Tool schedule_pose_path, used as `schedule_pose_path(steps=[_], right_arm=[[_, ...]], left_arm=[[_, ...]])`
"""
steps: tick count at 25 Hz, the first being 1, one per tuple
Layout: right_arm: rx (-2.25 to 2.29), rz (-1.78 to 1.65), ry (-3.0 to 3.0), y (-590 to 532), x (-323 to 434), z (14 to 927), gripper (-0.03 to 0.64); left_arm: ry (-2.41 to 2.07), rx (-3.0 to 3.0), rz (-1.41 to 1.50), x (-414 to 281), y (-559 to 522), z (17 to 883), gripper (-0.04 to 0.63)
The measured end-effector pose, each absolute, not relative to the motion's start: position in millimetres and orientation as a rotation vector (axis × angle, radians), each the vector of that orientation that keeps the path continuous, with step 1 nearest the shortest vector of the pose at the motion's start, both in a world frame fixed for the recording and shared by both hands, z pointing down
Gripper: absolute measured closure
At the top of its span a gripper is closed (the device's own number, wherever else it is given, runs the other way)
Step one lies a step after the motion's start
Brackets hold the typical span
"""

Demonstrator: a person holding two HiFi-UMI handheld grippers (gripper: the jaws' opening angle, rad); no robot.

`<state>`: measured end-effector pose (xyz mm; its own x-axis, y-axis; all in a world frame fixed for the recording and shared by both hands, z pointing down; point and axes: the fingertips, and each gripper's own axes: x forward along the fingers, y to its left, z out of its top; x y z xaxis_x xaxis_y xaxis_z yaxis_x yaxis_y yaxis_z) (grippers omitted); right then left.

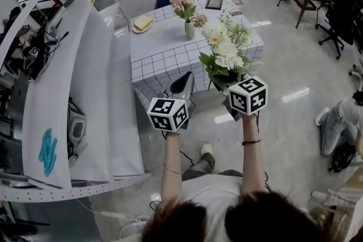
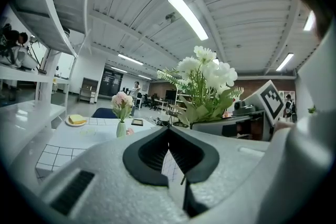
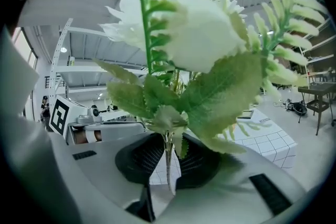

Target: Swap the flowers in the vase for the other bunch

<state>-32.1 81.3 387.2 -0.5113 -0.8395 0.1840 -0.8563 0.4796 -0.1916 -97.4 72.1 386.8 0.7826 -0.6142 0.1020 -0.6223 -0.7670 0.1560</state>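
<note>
Shelving (image 1: 85, 82) fills the left side of head view and isn't part of the job. Grid-cloth table (image 1: 164, 56) is upper centre, well ahead of both grippers.

White bunch (image 1: 222, 51) is centre-right in head view, off the table, carried upright by right gripper (image 1: 226, 86). Its jaws are clamped on the thin stem (image 3: 167, 165) just below the lowest leaves. That keeps the blooms above the jaws and the stem end hanging free, presumably for dropping into the vase.

Left gripper (image 1: 181, 85) sits just beside it at lower centre, jaws together, nothing between them. My read: it's the free hand for pulling the old bunch, and it has to open first.

Vase (image 1: 189, 30) stands upright mid-table with the pink flowers (image 1: 182, 1) still in it, so the swap isn't started. Neck looks narrow, so removal comes first.

Plate (image 1: 142, 24) with something yellow is at the table's upper left, and a dark tablet-like thing (image 1: 214, 3) is at the far edge. Both are apart from the vase, so snag risk is low.
</note>
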Motion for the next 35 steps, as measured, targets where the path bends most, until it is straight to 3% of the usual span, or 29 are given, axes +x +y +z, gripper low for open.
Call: schedule_pose_path(steps=[35], right_arm=[[1.529,0.484,-2.553,-37,7,415,0.563]], left_arm=[[-0.945,2.759,0.103,-65,-47,407,0.584]])
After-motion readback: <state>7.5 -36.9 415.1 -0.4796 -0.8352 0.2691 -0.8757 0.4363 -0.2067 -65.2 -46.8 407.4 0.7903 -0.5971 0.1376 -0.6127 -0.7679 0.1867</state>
